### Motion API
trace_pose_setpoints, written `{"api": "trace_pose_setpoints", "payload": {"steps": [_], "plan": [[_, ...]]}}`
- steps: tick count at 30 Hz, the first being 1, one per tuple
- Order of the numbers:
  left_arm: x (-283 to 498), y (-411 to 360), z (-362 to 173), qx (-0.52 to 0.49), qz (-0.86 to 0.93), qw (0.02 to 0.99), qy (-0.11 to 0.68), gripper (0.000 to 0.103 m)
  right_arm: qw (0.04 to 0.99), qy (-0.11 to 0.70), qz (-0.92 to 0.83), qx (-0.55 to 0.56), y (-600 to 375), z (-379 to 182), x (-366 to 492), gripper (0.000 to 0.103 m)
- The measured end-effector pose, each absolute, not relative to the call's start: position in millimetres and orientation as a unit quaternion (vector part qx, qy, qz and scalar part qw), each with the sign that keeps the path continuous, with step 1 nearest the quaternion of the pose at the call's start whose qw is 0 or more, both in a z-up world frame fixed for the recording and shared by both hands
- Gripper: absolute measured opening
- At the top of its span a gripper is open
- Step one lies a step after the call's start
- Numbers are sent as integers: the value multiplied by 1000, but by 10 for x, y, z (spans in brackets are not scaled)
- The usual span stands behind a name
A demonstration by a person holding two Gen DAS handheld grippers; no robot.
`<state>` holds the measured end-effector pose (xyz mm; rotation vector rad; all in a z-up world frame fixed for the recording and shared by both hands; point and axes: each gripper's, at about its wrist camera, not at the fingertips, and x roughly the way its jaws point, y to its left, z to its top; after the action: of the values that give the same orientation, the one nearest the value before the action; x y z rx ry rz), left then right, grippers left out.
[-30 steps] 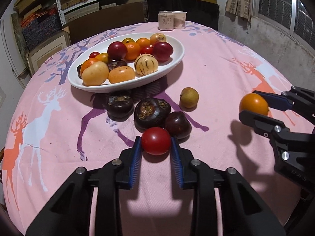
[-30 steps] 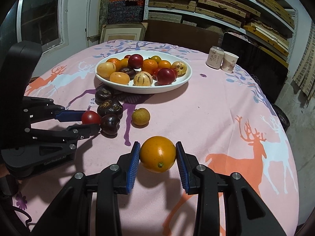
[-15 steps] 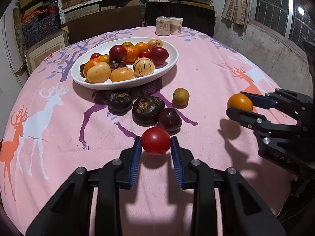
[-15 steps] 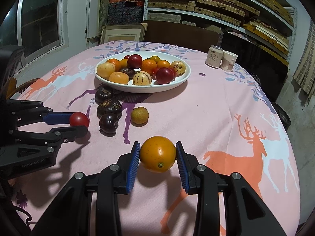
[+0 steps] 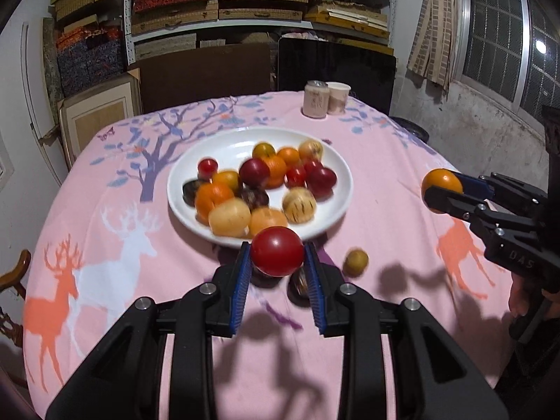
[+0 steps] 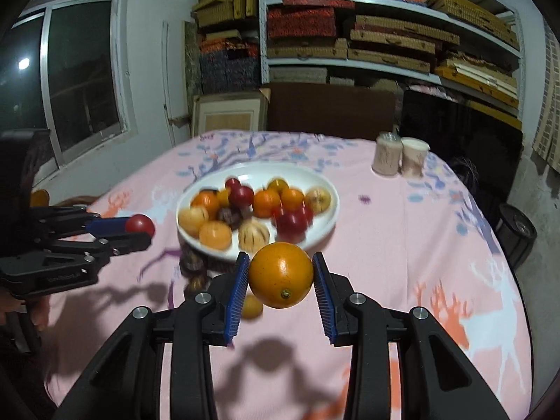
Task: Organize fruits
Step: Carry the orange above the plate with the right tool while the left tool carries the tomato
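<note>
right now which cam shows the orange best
The right wrist view: the orange sits sharp and central between the right gripper pads, navel showing. The left wrist view shows the same orange small at its right edge, partly covered by a finger.

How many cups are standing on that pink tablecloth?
2: a pink patterned cup and a white-rimmed cup beside it, touching or nearly so, at the far edge beyond the white plate.

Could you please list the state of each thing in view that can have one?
Left gripper: shut on the tomato, lifted.
Right gripper: shut on the orange, lifted.
Plate: piled with fruit.
Small brown fruit: loose on the tablecloth.
Can: upright.
Cup: upright.
</note>
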<state>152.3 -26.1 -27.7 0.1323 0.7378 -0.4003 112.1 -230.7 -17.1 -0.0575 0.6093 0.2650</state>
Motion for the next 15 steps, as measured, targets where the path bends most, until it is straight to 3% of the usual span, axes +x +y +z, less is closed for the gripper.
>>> {"api": "trace_pose_setpoints", "payload": {"steps": [10,12,13,15], "plan": [[2584,-399,-445,47,-177,901,392,30,938,306,155,-55,-1892,-254,2162,37],[2691,-403,-485,45,-173,900,398,47,933,313,170,-52,-1857,-313,2298,43],[2716,-391,-484,44,-167,902,395,48,933,312,172,-51,-1847,-326,2341,52],[2736,-349,-466,36,-167,904,393,56,937,304,165,-48,-1856,-319,2381,54]]}}
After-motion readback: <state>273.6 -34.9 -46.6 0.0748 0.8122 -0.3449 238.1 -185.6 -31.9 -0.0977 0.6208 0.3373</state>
